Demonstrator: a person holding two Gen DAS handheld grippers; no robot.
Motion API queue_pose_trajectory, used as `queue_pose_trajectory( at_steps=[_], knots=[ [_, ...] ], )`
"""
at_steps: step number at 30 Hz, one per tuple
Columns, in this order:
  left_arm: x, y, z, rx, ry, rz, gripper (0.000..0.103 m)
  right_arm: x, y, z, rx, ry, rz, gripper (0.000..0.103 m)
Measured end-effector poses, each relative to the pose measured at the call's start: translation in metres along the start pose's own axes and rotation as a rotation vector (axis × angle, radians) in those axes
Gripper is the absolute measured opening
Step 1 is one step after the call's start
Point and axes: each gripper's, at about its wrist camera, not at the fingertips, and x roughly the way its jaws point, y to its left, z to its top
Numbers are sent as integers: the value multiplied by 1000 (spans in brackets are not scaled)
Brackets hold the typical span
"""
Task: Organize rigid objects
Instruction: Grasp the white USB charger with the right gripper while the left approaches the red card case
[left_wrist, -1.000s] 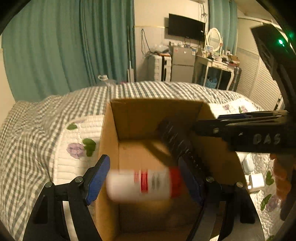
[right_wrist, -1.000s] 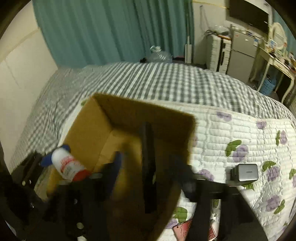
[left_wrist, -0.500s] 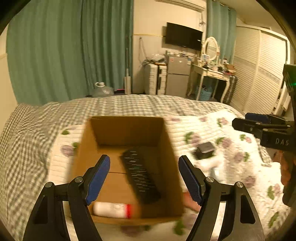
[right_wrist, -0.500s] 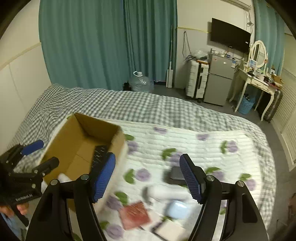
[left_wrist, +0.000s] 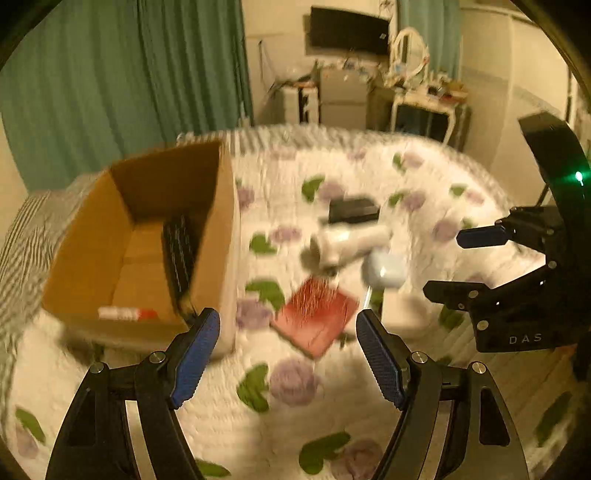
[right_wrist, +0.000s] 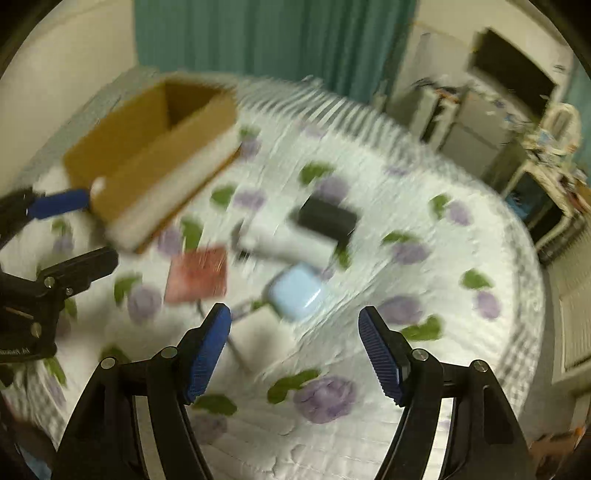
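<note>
An open cardboard box (left_wrist: 88, 258) sits on the bed at the left; it holds a black remote (left_wrist: 179, 247) and a white bottle with a red cap (left_wrist: 125, 314). It also shows in the right wrist view (right_wrist: 147, 155). On the quilt lie a red flat item (left_wrist: 314, 321) (right_wrist: 197, 275), a white cylinder (left_wrist: 351, 242) (right_wrist: 280, 243), a black block (left_wrist: 352, 210) (right_wrist: 327, 219) and a light blue case (left_wrist: 386, 271) (right_wrist: 295, 291). My left gripper (left_wrist: 288, 354) is open and empty above the red item. My right gripper (right_wrist: 295, 350) is open and empty above the blue case.
A floral white quilt (right_wrist: 406, 206) covers the bed, over a checked sheet. A white flat item (right_wrist: 258, 332) lies near the blue case. Teal curtains, a fridge, a TV and a dressing table (left_wrist: 424, 99) stand beyond the bed. Both views are motion-blurred.
Both grippers have let go: the bottle and remote now lie in the box. Both have swung right, away from the box, over the loose items on the quilt.
</note>
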Motion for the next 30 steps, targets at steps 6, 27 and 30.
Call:
queue_pose_trajectory(
  at_steps=[6, 27, 30],
  knots=[
    [37, -5, -20, -44, 101, -8, 79, 48, 11, -4, -92, 159, 104, 72],
    [78, -27, -22, 55, 142, 60, 79, 46, -17, -11, 1, 109, 69, 56],
    [87, -26, -22, 61, 150, 82, 77, 42, -24, -11, 32, 102, 83, 56]
  ],
)
